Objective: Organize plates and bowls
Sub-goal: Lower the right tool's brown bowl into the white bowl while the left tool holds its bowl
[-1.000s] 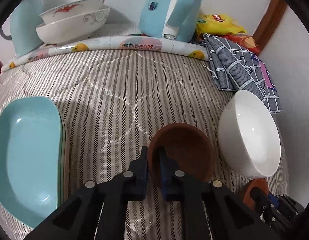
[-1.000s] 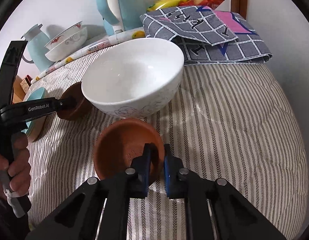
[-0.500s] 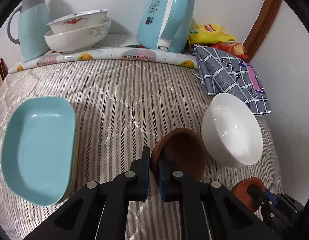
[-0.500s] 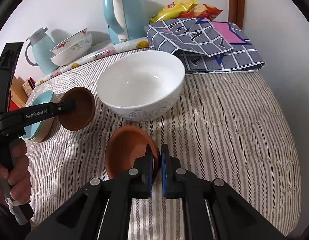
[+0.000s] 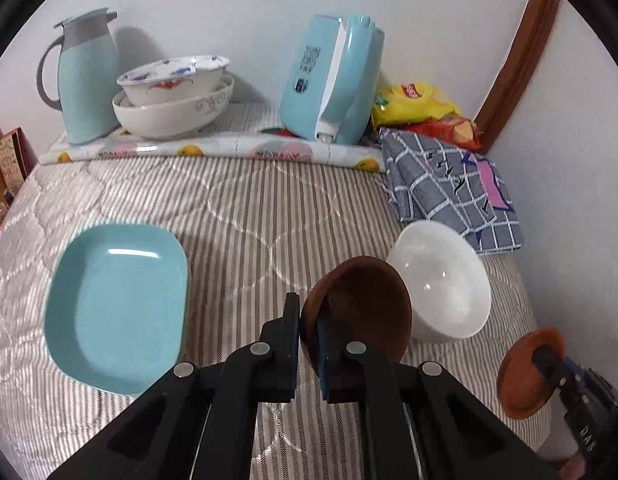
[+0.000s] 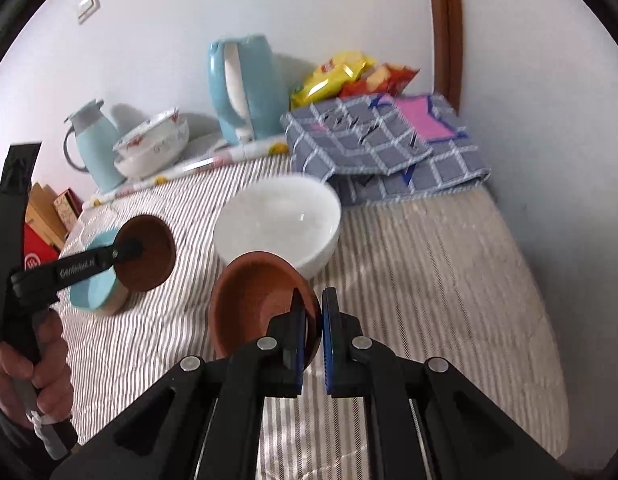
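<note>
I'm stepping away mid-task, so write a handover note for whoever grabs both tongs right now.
Left tongs: shut on the rim of the dark brown bowl, held off the quilt.
Right tongs: shut on the rim of the orange-brown bowl, also held up.
White bowl sits on the striped quilt; turquoise dishes lie stacked at the left.
Done: both small bowls picked up.
Left: set them down, probably nested.
</note>
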Tool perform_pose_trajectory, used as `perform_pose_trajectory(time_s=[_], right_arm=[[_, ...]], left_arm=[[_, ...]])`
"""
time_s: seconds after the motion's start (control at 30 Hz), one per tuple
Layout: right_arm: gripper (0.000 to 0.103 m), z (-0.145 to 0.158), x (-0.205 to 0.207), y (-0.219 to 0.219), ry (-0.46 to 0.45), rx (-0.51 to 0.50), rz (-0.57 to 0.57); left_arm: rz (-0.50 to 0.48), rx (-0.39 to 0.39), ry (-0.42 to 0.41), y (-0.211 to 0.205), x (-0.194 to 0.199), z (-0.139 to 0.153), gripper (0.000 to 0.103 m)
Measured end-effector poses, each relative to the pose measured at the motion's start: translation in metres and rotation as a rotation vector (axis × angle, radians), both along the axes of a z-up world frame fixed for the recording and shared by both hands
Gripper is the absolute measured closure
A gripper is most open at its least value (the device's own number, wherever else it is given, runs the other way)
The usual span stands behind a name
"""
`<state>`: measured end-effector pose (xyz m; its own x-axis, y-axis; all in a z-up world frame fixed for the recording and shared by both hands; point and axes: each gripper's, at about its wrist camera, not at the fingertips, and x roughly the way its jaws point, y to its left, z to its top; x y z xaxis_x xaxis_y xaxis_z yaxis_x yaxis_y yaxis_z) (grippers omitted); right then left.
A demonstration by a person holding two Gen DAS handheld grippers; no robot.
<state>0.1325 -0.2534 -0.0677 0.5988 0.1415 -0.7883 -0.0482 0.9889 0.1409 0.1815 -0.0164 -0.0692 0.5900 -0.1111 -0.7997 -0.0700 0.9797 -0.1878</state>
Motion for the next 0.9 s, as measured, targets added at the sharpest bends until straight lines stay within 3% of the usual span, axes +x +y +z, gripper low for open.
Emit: perform_pose_trajectory(time_s=[0.33, 0.9], right_arm=[[0.095, 0.022, 0.037, 0.005, -0.042, -0.050, -0.016], [0.095, -0.041, 0.109, 0.042, 0.104, -0.140, 0.065]], left_arm=[[0.039, 0.048, -0.044, 0.022, 0.008, 0.024, 0.095], [0.113, 0.026, -0.004, 0.046, 0.044, -0.007, 0.095]])
